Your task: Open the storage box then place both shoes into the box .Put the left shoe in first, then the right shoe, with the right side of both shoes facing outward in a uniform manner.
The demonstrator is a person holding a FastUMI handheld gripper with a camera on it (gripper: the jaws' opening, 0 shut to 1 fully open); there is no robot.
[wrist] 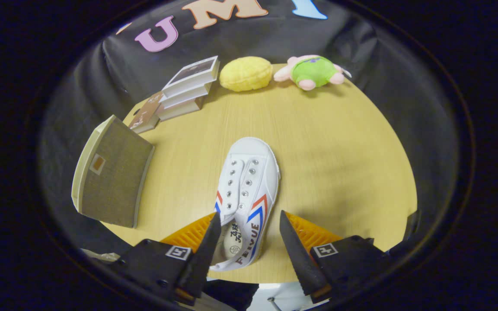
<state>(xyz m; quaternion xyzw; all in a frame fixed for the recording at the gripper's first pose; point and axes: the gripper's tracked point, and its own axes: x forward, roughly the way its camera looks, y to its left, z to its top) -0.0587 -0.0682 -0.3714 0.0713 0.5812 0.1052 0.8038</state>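
Straddling the heel end of a white shoe (246, 190), the hand-held gripper (249, 242) has its fingers spread wide, one at the shoe's opening on the left and the other off to the right, apart from the shoe's side. Neither finger presses on it, so this looks like lining up for a grasp at the heel collar, where the canvas gives a firm edge to pinch. The shoe lies on the tabletop (339, 164) with its toe pointing away, its striped side facing right. A tan box (113, 172) sits to the left of the shoe, well apart, and whether its lid is open I cannot tell. Stacked books (184, 88), a yellow plush (246, 73) and a green-and-pink toy (314, 71) lie beyond.
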